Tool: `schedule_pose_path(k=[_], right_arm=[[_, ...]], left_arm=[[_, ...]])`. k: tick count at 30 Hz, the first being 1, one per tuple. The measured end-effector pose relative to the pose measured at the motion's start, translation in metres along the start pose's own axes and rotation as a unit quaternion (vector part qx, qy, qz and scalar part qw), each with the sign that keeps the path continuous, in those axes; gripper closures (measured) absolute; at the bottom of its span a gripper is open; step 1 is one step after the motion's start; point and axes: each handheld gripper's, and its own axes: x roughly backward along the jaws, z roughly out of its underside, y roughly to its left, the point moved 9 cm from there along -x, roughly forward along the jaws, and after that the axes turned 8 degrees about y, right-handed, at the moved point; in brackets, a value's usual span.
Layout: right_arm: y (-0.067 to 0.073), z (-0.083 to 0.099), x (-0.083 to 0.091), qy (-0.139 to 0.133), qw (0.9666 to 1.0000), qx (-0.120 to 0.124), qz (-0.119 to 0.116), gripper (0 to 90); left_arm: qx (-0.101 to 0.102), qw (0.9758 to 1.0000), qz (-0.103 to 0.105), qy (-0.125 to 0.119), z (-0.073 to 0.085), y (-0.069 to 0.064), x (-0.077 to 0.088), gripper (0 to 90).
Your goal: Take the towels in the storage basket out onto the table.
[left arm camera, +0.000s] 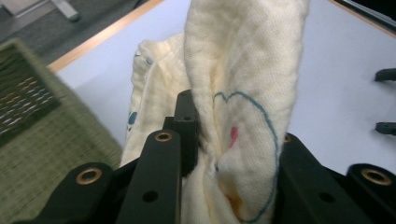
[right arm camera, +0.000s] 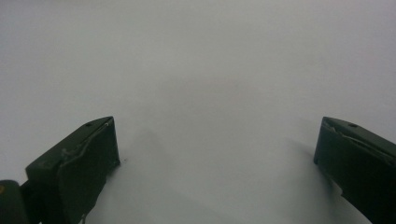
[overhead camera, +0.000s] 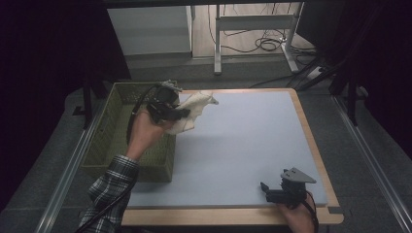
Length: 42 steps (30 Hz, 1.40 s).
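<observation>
cream cloth (overhead camera: 194, 112) hangs from the left gripper (overhead camera: 171, 110), held above the desk's (overhead camera: 243, 145) far left corner, just beside the green basket (overhead camera: 104, 145). the left gripper view adds what the high view lacks: fingers (left arm camera: 187, 121) clamped on the cloth's fold, and blue, red and orange marks on it. the right gripper (overhead camera: 272, 190) rests at the near right edge; its own view shows its fingers (right arm camera: 88, 154) wide apart over bare desk, holding nothing.

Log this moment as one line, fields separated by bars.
left gripper: shut on cream cloth, held beside green basket | right gripper: open, nothing between fingers, over blue mat
</observation>
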Motion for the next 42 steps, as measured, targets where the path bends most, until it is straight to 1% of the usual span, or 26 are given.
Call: schedule_pose_path(k=[4,6,10,11,12,13,14,16,19,22,23,27,30,31,33,34,38,40,41,42], right_arm=[[0.000,0.000,0.000,0.000,1.0000,0.000,0.000,0.0],[0.000,0.000,0.000,0.000,1.0000,0.000,0.000,0.0],[0.000,0.000,0.000,0.000,1.0000,0.000,0.000,0.0],[0.000,0.000,0.000,0.000,1.0000,0.000,0.000,0.0],[0.000,0.000,0.000,0.000,1.0000,0.000,0.000,0.0],[0.000,0.000,0.000,0.000,1.0000,0.000,0.000,0.0],[0.000,0.000,0.000,0.000,1.0000,0.000,0.000,0.0],[0.000,0.000,0.000,0.000,1.0000,0.000,0.000,0.0],[0.000,0.000,0.000,0.000,1.0000,0.000,0.000,0.0],[0.000,0.000,0.000,0.000,1.0000,0.000,0.000,0.0],[0.000,0.000,0.000,0.000,1.0000,0.000,0.000,0.0],[0.000,0.000,0.000,0.000,1.0000,0.000,0.001,0.0],[0.000,0.000,0.000,0.000,1.0000,0.000,0.000,0.0],[0.000,0.000,0.000,0.000,1.0000,0.000,0.000,0.0],[0.000,0.000,0.000,0.000,1.0000,0.000,0.000,0.0],[0.000,0.000,0.000,0.000,1.0000,0.001,0.000,0.0],[0.000,0.000,0.000,0.000,1.0000,0.001,0.000,0.0],[0.000,0.000,0.000,0.000,1.0000,0.001,0.001,0.0],[0.000,0.000,0.000,0.000,1.0000,0.001,0.001,0.0],[0.000,0.000,0.000,0.000,1.0000,0.001,0.001,0.0]], left_arm=[[-0.017,0.9998,0.006,0.007,-0.006,-0.014,-0.016,75.1],[-0.022,0.9997,0.009,0.007,-0.009,-0.020,-0.022,75.0],[-0.032,0.9992,0.022,0.008,-0.017,-0.035,-0.036,74.5],[-0.032,0.9992,0.022,0.008,-0.017,-0.035,-0.036,74.4],[-0.039,0.9987,0.031,0.010,-0.021,-0.044,-0.045,74.3],[-0.039,0.9987,0.031,0.010,-0.021,-0.044,-0.045,74.2],[-0.046,0.9982,0.037,0.011,-0.023,-0.052,-0.053,74.1],[-0.051,0.9972,0.051,0.016,-0.025,-0.061,-0.062,74.1],[-0.063,0.9963,0.053,0.021,-0.025,-0.070,-0.075,74.1],[-0.066,0.9959,0.059,0.021,-0.025,-0.079,-0.090,73.9],[-0.070,0.9954,0.060,0.026,-0.024,-0.082,-0.097,73.7],[-0.073,0.9945,0.067,0.033,-0.021,-0.090,-0.118,73.1],[-0.071,0.9935,0.082,0.034,-0.018,-0.095,-0.134,72.6],[-0.071,0.9934,0.083,0.035,-0.016,-0.096,-0.140,72.5],[-0.074,0.9931,0.081,0.043,-0.013,-0.099,-0.151,72.1],[-0.081,0.9930,0.074,0.045,-0.012,-0.100,-0.157,71.5],[-0.085,0.9930,0.068,0.047,-0.008,-0.103,-0.171,68.7],[-0.089,0.9927,0.064,0.051,-0.005,-0.104,-0.175,67.0],[-0.092,0.9924,0.063,0.053,-0.003,-0.104,-0.177,64.9],[-0.088,0.9927,0.064,0.052,-0.001,-0.105,-0.179,62.2]])
